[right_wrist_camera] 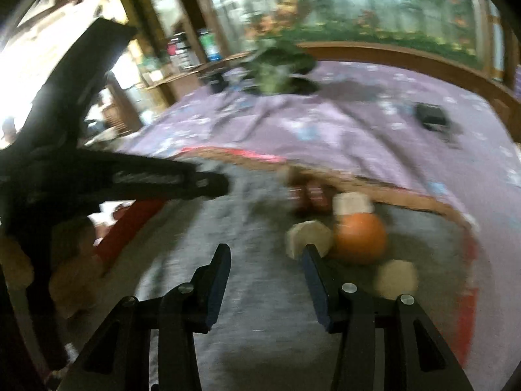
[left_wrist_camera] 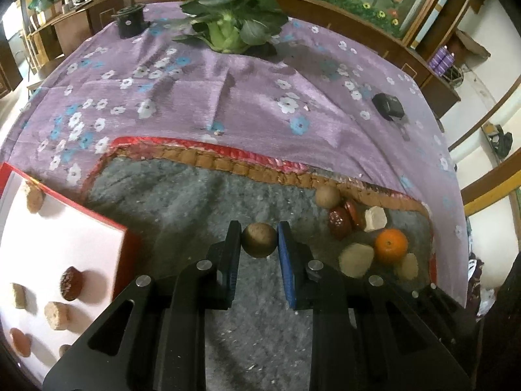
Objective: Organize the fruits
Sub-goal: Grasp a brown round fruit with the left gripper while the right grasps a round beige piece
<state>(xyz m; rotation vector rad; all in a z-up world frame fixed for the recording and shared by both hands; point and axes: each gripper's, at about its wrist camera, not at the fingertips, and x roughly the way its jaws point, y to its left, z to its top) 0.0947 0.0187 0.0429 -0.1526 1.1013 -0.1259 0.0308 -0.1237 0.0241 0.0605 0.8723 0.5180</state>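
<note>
The left hand-held gripper (left_wrist_camera: 259, 239) was clamped on a small round brown fruit (left_wrist_camera: 259, 240), its two pads pressing the fruit's sides. The fruit was near spherical, so no long axis or pointing direction could be told. It hung over the grey felt mat (left_wrist_camera: 182, 202), between the red-edged white tray (left_wrist_camera: 62, 228) on the left and the fruit pile on the right.

The right hand-held gripper (right_wrist_camera: 265, 259) stood with its jaws apart and nothing between them, above the same mat; its view was blurred. Just beyond its right finger lay a pale cut piece (right_wrist_camera: 307, 236) touching an orange (right_wrist_camera: 359, 239).

In the left wrist view the pile held the orange (left_wrist_camera: 390, 246), a tan round fruit (left_wrist_camera: 327, 196), a dark red fruit (left_wrist_camera: 339, 223) and pale chunks (left_wrist_camera: 375, 218), close together near the mat's brown and red border. On the tray lay several pieces well apart, among them a dark red one (left_wrist_camera: 70, 283).

The mat sat on a purple cloth with white and blue flowers (left_wrist_camera: 228, 97). Leafy greens (left_wrist_camera: 232, 19) and a black round item (left_wrist_camera: 130, 21) lay at the far side, a small black box (left_wrist_camera: 389, 106) to the right. Wooden shelves and a flowered mural stood behind
</note>
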